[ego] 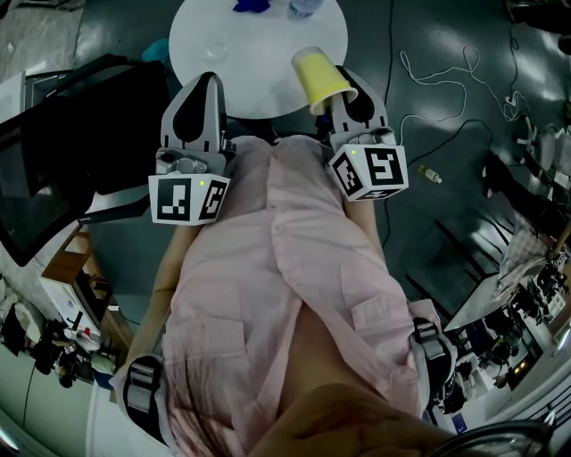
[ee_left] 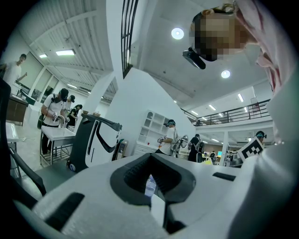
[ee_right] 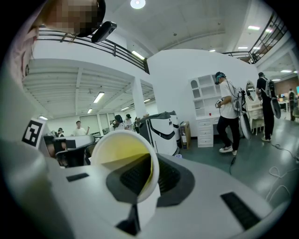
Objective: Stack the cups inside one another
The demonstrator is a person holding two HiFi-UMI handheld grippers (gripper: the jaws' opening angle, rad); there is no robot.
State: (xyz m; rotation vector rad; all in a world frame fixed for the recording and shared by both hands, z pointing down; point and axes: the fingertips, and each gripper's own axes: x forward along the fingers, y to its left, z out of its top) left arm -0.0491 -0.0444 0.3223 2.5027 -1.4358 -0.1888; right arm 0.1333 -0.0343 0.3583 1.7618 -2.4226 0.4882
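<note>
In the head view, my right gripper point(ego: 335, 100) is shut on the rim of a yellow paper cup point(ego: 321, 75), which lies tilted over the near edge of the round white table point(ego: 259, 62). The right gripper view shows the cup's yellow inside point(ee_right: 122, 151) with its wall pinched between the jaws of the right gripper point(ee_right: 148, 184). My left gripper point(ego: 206, 87) hovers at the table's near left edge, shut, with nothing in it. In the left gripper view, the left gripper point(ee_left: 150, 187) leaves only a thin slit. A faint clear cup point(ego: 217, 51) stands on the table.
A blue object point(ego: 252, 5) and a clear bottle point(ego: 303, 7) stand at the table's far edge. White cables point(ego: 446, 89) trail over the grey floor at right. Dark equipment point(ego: 45, 178) is at left and a cluttered bench point(ego: 526, 303) at lower right. People stand in the room behind.
</note>
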